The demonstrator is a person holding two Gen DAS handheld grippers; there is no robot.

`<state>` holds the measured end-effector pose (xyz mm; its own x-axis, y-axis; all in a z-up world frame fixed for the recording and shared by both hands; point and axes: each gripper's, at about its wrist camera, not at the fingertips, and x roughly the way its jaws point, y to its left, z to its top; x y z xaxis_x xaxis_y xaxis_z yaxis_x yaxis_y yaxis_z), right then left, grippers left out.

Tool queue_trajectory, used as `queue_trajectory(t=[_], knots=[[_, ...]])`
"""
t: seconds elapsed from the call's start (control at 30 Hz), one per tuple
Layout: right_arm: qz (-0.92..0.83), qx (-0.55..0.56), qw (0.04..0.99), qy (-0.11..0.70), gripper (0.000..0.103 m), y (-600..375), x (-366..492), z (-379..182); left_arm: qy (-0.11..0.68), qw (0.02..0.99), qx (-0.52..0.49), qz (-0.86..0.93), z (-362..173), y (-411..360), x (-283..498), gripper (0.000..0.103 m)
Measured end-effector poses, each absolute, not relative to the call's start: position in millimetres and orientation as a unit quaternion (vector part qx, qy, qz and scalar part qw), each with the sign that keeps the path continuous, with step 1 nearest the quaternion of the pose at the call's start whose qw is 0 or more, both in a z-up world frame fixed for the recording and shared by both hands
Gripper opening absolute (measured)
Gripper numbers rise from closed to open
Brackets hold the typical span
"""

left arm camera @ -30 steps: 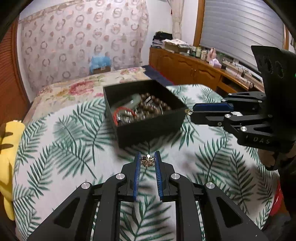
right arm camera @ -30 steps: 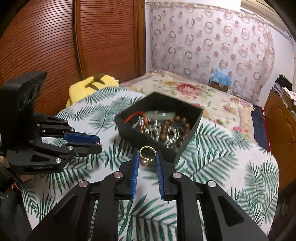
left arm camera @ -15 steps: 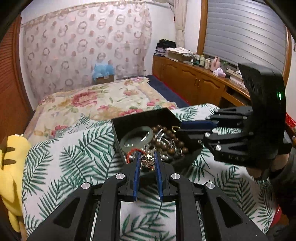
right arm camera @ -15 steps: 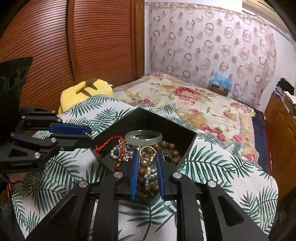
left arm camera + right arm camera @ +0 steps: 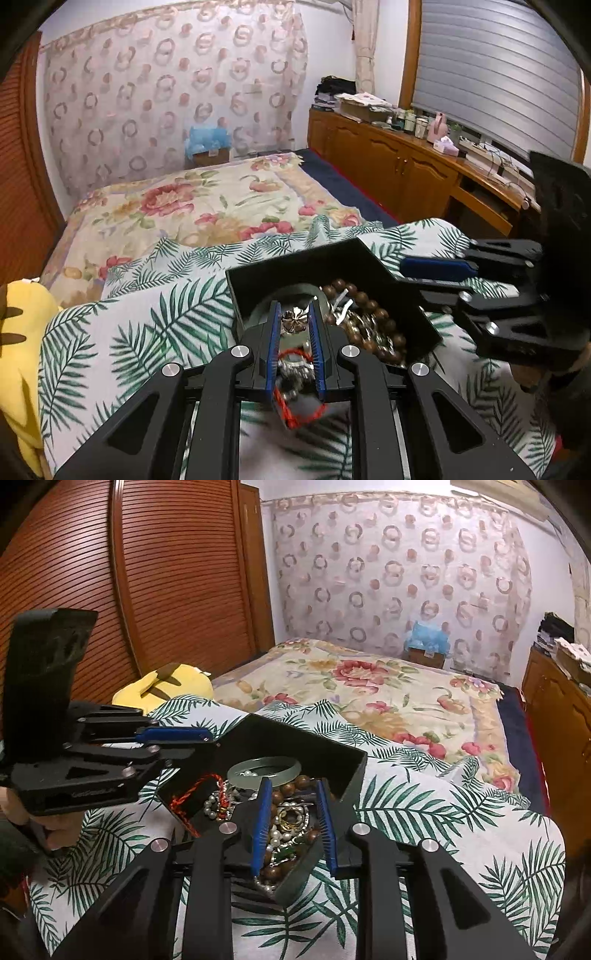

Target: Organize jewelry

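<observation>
A black box [image 5: 325, 258] [image 5: 314, 744] full of jewelry sits on the palm-leaf cloth. It holds a green jade bangle [image 5: 264, 768], brown beads [image 5: 373, 310], pearls and a red cord [image 5: 195, 788]. My left gripper [image 5: 294, 317] is shut on a small flower-shaped metal piece [image 5: 293, 320], held over the box. My right gripper [image 5: 291, 794] is open over the box. A gold ring [image 5: 291, 818] lies on the pile between its fingers. Each gripper shows in the other's view, the right [image 5: 458, 267] and the left [image 5: 207, 734].
The box rests on a bed with a palm-leaf cloth [image 5: 424, 812] and a floral quilt [image 5: 184, 206]. A yellow plush [image 5: 166, 686] lies at the left edge. A wooden cabinet [image 5: 406, 173] runs along the right wall, a slatted wardrobe [image 5: 147, 590] stands at left.
Both grippers moved forward over the box. The right gripper opened and the gold ring dropped from it onto the pile. The left gripper still holds the flower piece.
</observation>
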<state>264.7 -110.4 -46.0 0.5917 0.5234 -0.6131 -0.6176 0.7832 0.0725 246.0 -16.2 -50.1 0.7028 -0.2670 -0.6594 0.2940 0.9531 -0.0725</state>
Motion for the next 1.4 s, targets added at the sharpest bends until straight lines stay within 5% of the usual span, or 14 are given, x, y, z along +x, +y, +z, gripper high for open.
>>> queue_trajectory(t=[0.27,0.6,0.67,0.77,1.07,1.4], knots=[[0.311,-0.070,0.893,0.319,0.027,-114.8,268.5,-47.0,0.363,0.922,0.014,-0.136,-55.8,-16.1,271.4,0.014],[0.282,-0.070,0.904,0.313,0.027,-121.7,265.9,-38.3,0.351,0.931,0.010,-0.101,-49.3,-8.3,252.6,0.064],[0.275,-0.069,0.907,0.310,0.038,-123.8,262.7,-35.8,0.342,0.936,0.013,-0.085,-45.3,-6.7,243.3,0.082],[0.263,-0.060,0.913,0.306,0.051,-129.4,254.8,-32.1,0.329,0.942,0.021,-0.066,-40.0,-5.4,230.4,0.093],[0.218,-0.051,0.931,0.288,0.095,-142.5,224.6,-23.9,0.317,0.948,0.011,-0.036,-31.1,0.1,186.1,0.095],[0.185,-0.029,0.943,0.276,0.100,-150.9,183.3,-16.2,0.302,0.953,0.006,-0.020,-17.6,-2.9,140.0,0.095]])
